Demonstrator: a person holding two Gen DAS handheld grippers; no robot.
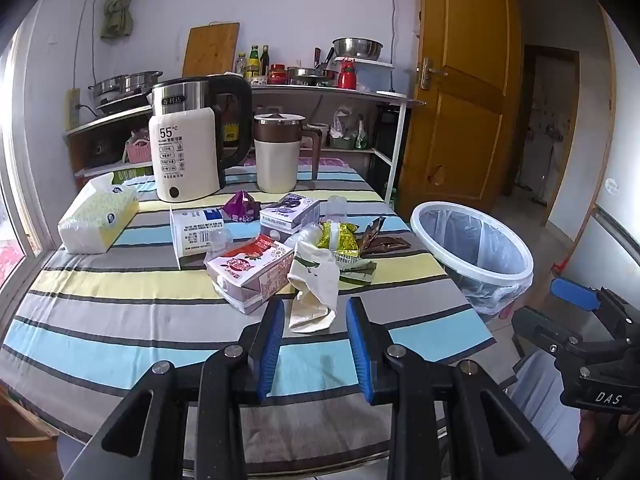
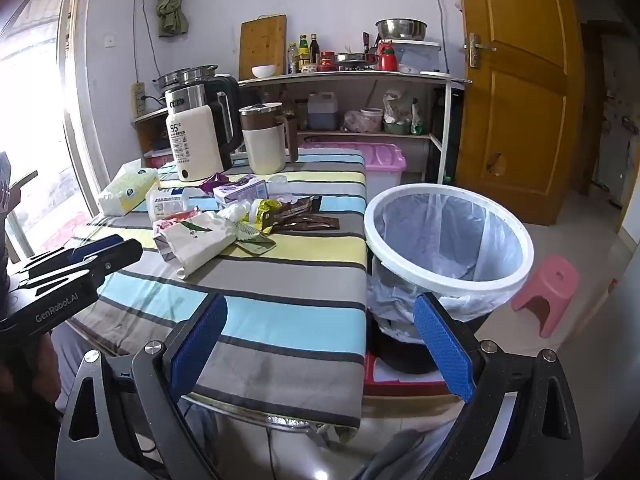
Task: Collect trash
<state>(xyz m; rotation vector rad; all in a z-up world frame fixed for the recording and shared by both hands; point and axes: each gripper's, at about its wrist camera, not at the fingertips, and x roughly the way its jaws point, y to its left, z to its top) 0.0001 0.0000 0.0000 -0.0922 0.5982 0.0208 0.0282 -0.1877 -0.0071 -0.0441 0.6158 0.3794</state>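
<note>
Both grippers hang parted and empty: left gripper [image 1: 316, 316] lines up on the crumpled cream wrapper [image 1: 314, 280] mid-table, right gripper [image 2: 320, 344] waits at the table's near edge. Lined bin [image 2: 448, 236] off the right edge looks empty; nothing collected yet.

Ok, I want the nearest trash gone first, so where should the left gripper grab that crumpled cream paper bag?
Probably the crumpled lower end of the cream paper bag, which points toward the left gripper. It lies on the tablecloth just ahead of the open fingers, narrower than their gap. Come straight forward and low. Its upper end leans against the red carton, so avoid that side.
</note>
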